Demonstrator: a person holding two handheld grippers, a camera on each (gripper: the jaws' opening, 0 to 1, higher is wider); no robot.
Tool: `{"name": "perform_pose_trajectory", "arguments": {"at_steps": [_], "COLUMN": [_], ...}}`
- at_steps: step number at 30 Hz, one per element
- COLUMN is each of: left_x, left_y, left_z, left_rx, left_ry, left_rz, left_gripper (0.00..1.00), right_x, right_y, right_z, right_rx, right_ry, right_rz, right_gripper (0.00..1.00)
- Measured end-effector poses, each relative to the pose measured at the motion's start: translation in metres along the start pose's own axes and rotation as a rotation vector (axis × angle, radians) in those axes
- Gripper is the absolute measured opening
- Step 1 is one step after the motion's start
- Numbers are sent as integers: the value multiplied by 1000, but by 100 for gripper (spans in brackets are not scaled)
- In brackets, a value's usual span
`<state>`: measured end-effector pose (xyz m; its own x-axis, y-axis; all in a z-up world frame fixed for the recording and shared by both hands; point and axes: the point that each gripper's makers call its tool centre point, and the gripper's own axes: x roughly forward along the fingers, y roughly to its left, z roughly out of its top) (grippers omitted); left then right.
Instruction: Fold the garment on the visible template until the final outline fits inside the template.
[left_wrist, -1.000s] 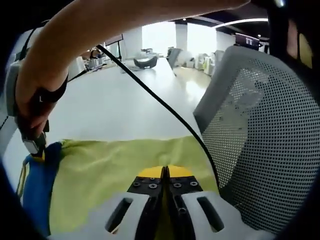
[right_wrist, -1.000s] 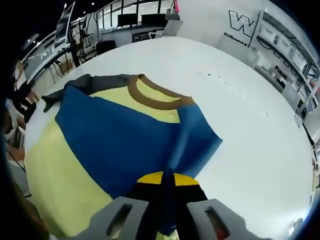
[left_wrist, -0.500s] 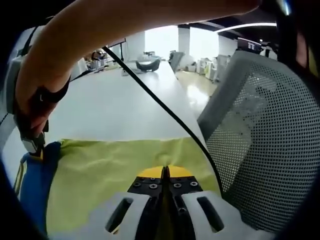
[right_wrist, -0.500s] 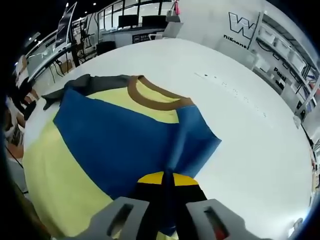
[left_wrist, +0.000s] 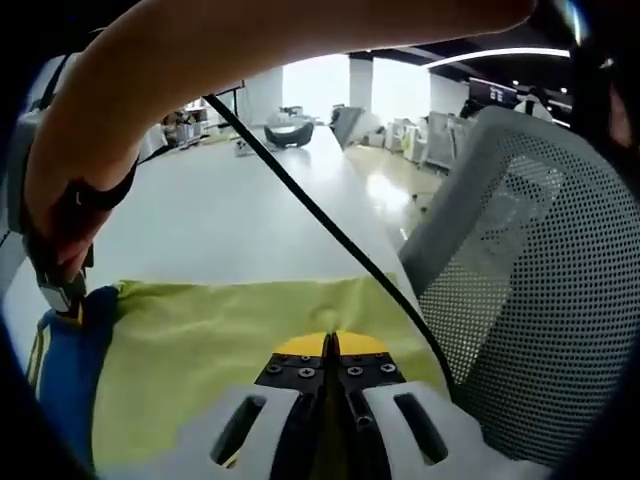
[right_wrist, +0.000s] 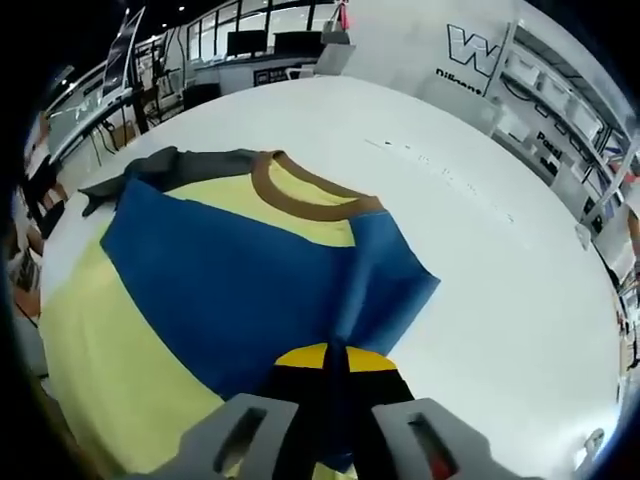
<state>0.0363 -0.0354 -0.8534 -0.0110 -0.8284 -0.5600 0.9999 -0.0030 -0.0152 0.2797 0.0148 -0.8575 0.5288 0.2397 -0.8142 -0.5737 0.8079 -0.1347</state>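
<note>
Garment (right_wrist: 230, 290) first: we see a T-shirt in yellow and blue lying flat on the white table (right_wrist: 480, 250), seen from the right gripper view. Its brown collar (right_wrist: 300, 195) sits at the far end, so the shirt's long axis runs away from us, neck pointing off toward the desks in the background and the body running back toward the near-left edge of the view. A dark grey sleeve (right_wrist: 165, 165) lies spread to the far left of the collar. The blue sleeve (right_wrist: 385, 290) on the near right comes down in a fold toward the right gripper (right_wrist: 333, 352), whose jaws are pressed together on that blue cloth.

From the left gripper view we see the yellow part of the shirt (left_wrist: 240, 320) lying across the near table edge, its edge running side to side. The left gripper (left_wrist: 329, 340) has its jaws closed tight with yellow fabric pinched between them. At the left of this view a hand (left_wrist: 60, 220) holds the other gripper over a blue patch of the shirt. A black cable (left_wrist: 320, 215) crosses over the table, and a grey mesh chair back (left_wrist: 530, 290) stands close on the right

We cannot make out any template outline under the cloth
</note>
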Motion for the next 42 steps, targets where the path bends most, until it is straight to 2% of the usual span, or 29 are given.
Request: {"name": "perform_pose_trajectory", "arguments": {"at_steps": [14, 16, 31, 35, 38, 42], "left_x": [17, 18, 21, 19, 12, -2], "left_y": [1, 2, 1, -2, -1, 9], "left_z": [11, 12, 14, 13, 10, 5], "left_rx": [-77, -115, -112, -98, -78, -110], "left_ry": [-57, -62, -86, -70, -49, -47], "left_rz": [-1, -3, 10, 5, 14, 49], "left_gripper": [0, 0, 0, 0, 3, 7], "right_x": [-5, -5, -7, -10, -16, -21], "right_y": [-23, -25, -30, -35, -42, -46], "right_z": [-12, -13, -15, -17, -23, -23], "right_rx": [31, 33, 68, 99, 111, 131], "right_ry": [4, 2, -4, -20, -31, -58], "right_rz": [-27, -34, -59, -75, -115, -131], "right_gripper": [0, 0, 0, 11, 16, 23]}}
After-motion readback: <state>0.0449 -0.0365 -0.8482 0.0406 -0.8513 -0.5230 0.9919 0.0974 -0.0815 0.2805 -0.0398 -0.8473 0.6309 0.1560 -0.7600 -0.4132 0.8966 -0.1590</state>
